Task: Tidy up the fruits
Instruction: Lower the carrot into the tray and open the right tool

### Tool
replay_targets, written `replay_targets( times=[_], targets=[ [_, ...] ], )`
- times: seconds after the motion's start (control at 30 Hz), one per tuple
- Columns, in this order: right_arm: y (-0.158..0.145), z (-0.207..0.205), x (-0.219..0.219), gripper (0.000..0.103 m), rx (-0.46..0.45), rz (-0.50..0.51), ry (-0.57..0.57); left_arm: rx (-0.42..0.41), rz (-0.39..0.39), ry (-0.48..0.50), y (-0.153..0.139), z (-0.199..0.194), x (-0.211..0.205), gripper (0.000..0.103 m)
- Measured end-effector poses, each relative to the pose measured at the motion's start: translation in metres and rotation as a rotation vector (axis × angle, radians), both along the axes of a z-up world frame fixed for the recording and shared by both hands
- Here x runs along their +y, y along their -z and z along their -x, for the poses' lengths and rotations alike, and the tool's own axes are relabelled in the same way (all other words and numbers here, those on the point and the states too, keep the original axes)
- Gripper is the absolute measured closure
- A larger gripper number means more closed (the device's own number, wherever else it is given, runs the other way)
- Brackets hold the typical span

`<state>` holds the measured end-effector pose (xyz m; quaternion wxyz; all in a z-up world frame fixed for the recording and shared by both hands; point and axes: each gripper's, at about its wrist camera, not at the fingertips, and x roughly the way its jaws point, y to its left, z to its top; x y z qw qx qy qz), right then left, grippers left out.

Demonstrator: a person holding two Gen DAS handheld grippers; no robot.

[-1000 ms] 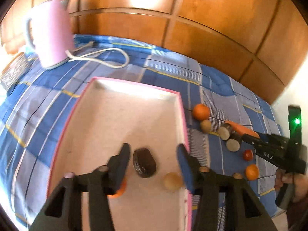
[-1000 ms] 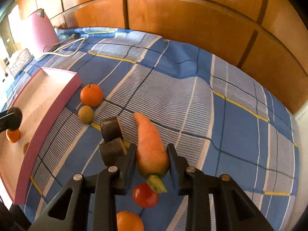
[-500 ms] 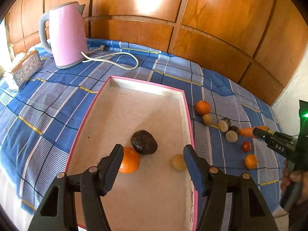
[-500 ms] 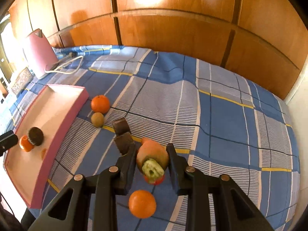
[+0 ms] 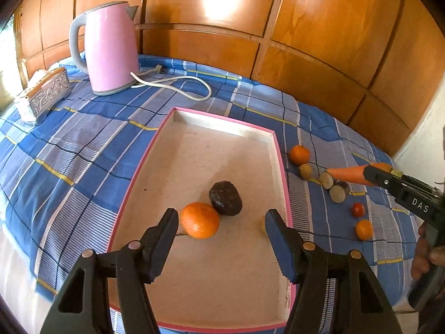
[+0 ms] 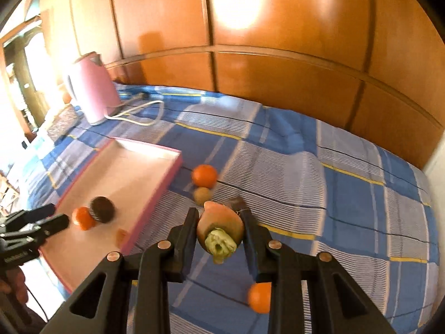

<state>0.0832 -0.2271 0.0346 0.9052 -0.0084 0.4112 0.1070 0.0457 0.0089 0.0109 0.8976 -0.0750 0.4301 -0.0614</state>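
Carrot (image 6: 219, 222) now lifted clear of checked cloth (image 6: 347, 183), clamped stem-end toward camera between fingers of right gripper (image 6: 219, 226); a second ago resting on cloth. Left gripper (image 5: 221, 224) withdrawn higher over pink tray (image 5: 281, 161), fingers wide apart, empty. Within tray near its front right edge: orange (image 5: 199, 220) touching dark avocado (image 5: 225, 198), small pale fruit (image 5: 262, 224) alongside.

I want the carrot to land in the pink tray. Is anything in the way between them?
Nothing visible blocks it. The right tongs hold the carrot lifted above the cloth. An orange and a small brownish fruit lie below that path, beside the tray's pink wall. The tray's far half is bare.
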Motion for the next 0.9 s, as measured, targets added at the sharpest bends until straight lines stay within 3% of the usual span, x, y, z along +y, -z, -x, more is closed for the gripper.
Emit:
replay_targets(
  times=[0.27,0.47,0.67,0.9],
  targets=[
    [0.003,-0.011,0.066,0.073,0.002,-0.026,-0.105,-0.010,0.001,-0.048,-0.003,0.004,0.020,0.038],
    [0.014,-0.021,0.107,0.072,0.022,-0.064,-0.119,-0.007,0.008,-0.089,-0.002,0.007,0.036,0.038],
    [0.026,-0.012,0.131,0.070,0.082,-0.127,-0.199,-0.004,0.010,-0.110,0.000,0.010,0.046,0.038],
    [0.029,0.003,0.133,0.070,0.100,-0.123,-0.217,0.002,0.016,-0.126,0.000,0.011,0.049,0.038]
  ],
)
